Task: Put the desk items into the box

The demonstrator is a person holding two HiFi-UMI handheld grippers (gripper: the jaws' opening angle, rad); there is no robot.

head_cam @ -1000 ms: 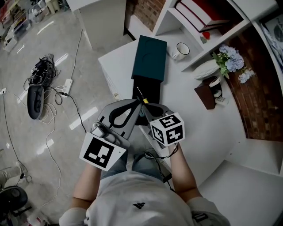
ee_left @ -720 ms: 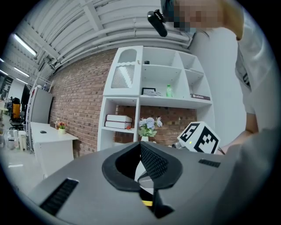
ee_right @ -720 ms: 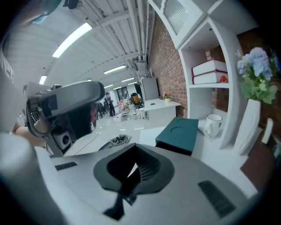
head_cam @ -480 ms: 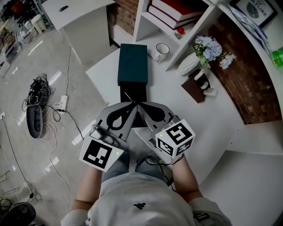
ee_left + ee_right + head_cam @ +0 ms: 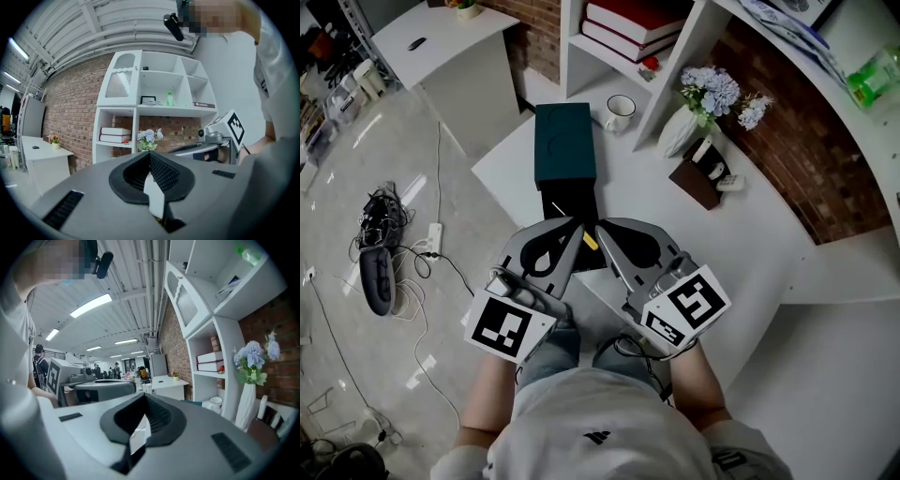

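A dark teal box (image 5: 564, 141) lies on the white desk (image 5: 722, 253), with its black open tray (image 5: 565, 195) pulled out towards me. A thin pen-like item with a yellow part (image 5: 590, 242) lies in the tray, partly hidden under the grippers. My left gripper (image 5: 577, 228) and right gripper (image 5: 600, 231) hover side by side above the tray's near end. Both point level, tips almost together. In the left gripper view the left gripper (image 5: 157, 206) is shut with nothing visibly between its pads. The right gripper (image 5: 136, 437) is shut and empty in its own view.
A white mug (image 5: 619, 111) stands beside the box. A white vase of pale flowers (image 5: 680, 131) and a brown holder (image 5: 698, 178) stand to the right. Books (image 5: 623, 23) lie on the shelf behind. Cables and a power strip (image 5: 384, 234) lie on the floor at left.
Both grippers have lifted off the tray and drawn back towards me, the right one more, tipping up to level. The pen-like item stays in the tray.
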